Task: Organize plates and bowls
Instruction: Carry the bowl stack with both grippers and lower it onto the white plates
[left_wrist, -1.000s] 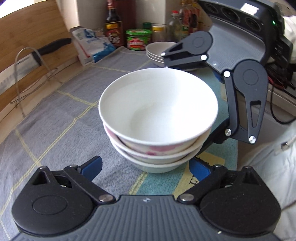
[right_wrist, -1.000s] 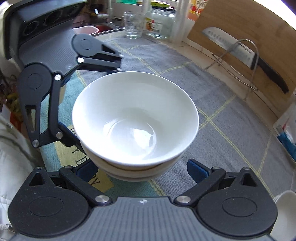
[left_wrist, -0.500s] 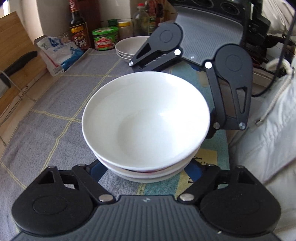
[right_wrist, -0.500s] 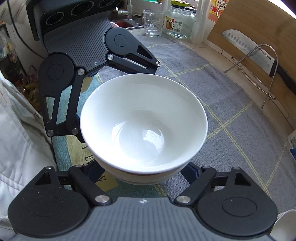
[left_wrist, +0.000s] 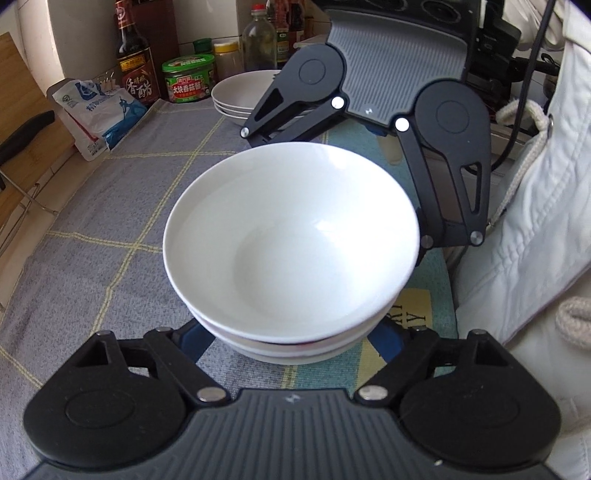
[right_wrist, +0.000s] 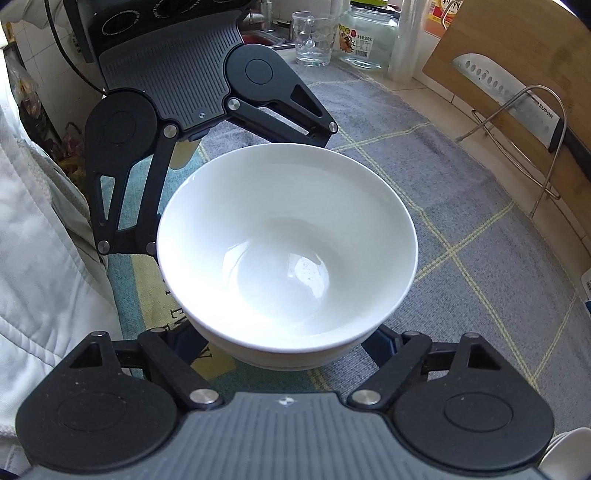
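Both claws have closed in, flanking the bowl stack.

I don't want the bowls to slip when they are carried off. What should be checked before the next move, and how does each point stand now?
1. Bowl stack nested evenly, top bowl level: ok.
2. Left tool fingers on both sides of the stack's base: ok.
3. Right tool fingers on both sides from the opposite side: ok.
4. Firm contact of the pads with the lowest bowl: cannot tell, the bowls hide them.
5. Stack lifted off the cloth: cannot tell.
6. Stacked plates at the back free to receive: ok, though the right tool partly hides them.
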